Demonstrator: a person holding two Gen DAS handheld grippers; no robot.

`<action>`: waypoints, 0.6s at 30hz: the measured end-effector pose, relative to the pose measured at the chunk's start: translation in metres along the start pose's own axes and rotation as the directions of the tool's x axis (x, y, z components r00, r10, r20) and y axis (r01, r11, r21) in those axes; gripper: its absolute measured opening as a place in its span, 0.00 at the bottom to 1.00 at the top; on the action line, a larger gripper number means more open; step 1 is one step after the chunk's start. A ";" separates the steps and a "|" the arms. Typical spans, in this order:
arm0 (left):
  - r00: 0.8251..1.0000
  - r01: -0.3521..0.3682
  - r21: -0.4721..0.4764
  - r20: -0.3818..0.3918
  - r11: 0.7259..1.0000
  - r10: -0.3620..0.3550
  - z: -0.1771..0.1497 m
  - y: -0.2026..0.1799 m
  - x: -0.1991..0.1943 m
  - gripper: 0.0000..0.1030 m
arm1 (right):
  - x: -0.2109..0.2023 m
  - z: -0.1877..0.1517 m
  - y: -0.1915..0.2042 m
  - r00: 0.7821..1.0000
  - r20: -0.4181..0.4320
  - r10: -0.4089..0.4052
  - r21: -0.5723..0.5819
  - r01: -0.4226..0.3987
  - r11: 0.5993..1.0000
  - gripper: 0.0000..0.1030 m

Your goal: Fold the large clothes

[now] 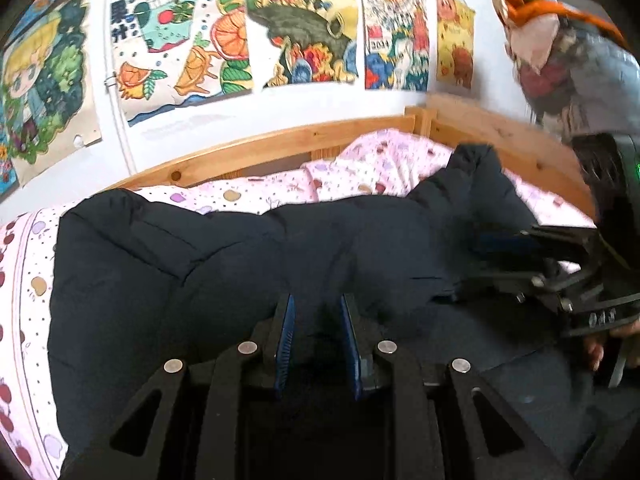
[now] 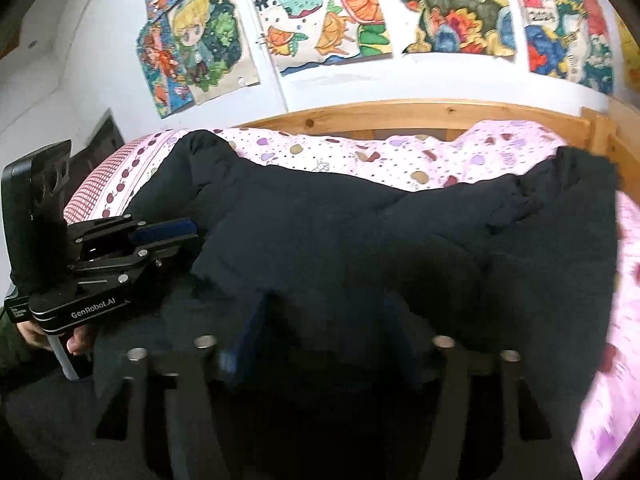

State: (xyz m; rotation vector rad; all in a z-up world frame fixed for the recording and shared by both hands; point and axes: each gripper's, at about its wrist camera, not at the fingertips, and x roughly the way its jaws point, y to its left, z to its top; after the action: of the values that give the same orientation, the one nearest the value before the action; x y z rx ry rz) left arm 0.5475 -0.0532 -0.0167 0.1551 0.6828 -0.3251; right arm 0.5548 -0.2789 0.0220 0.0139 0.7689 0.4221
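Observation:
A large black padded jacket point(image 1: 240, 248) lies spread across the pink patterned bed sheet point(image 1: 256, 192); it also fills the right wrist view point(image 2: 360, 232). My left gripper point(image 1: 317, 312) is low over the jacket's near edge, its blue-padded fingers point(image 1: 286, 336) a small gap apart with dark cloth between them. It shows from the side in the right wrist view point(image 2: 188, 236), fingers nearly together at the jacket's left edge. My right gripper point(image 2: 320, 320) is dark and blurred, jaws apart, with jacket cloth bunched over them. It also shows in the left wrist view point(image 1: 480, 264).
A wooden bed rail point(image 1: 280, 148) runs along the far side under a white wall with colourful posters point(image 1: 304, 24). A person's patterned clothing point(image 1: 568, 60) hangs at the upper right. The pink sheet point(image 2: 616, 320) continues past the jacket's right side.

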 end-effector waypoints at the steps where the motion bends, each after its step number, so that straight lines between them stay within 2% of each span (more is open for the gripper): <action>1: 1.000 0.011 -0.016 0.007 1.000 -0.011 0.002 0.001 -0.006 0.23 | -0.010 0.001 0.003 1.000 0.013 -0.026 -0.006 0.026 1.000 0.62; 2: 1.000 0.016 -0.023 0.016 1.000 -0.016 0.005 0.001 -0.013 0.30 | -0.024 0.004 0.004 0.998 0.036 -0.056 -0.003 0.057 0.998 0.62; 4: 0.999 0.012 -0.023 0.046 1.000 -0.011 0.008 -0.002 -0.029 0.46 | -0.045 0.006 0.002 0.993 0.056 -0.100 0.020 0.099 0.995 0.71; 5: 0.997 0.017 -0.026 0.069 1.000 -0.015 0.010 -0.002 -0.040 0.56 | -0.055 0.007 0.001 0.991 0.067 -0.118 0.031 0.116 0.993 0.71; 7: 0.994 0.038 -0.036 0.106 0.999 -0.034 0.014 -0.003 -0.060 0.64 | -0.081 0.007 0.002 0.983 0.098 -0.152 0.054 0.148 0.988 0.72; 9: 0.992 0.044 -0.041 0.120 0.998 -0.039 0.019 -0.004 -0.076 0.79 | -0.101 0.006 0.006 0.978 0.119 -0.169 0.060 0.163 0.985 0.76; 12: 0.990 0.051 -0.042 0.133 0.998 -0.045 0.020 -0.008 -0.099 0.86 | -0.128 0.002 0.016 0.971 0.156 -0.182 0.046 0.177 0.983 0.83; 18: 0.986 0.059 -0.062 0.158 0.996 -0.048 0.009 -0.018 -0.142 0.95 | -0.168 -0.007 0.042 0.954 0.231 -0.192 0.031 0.190 0.981 0.84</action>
State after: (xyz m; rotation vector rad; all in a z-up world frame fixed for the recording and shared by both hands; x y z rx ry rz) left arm 0.4432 -0.0376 0.0810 0.0475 0.5425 -0.3618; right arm 0.4269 -0.3046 0.1364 -0.0033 0.5339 0.2279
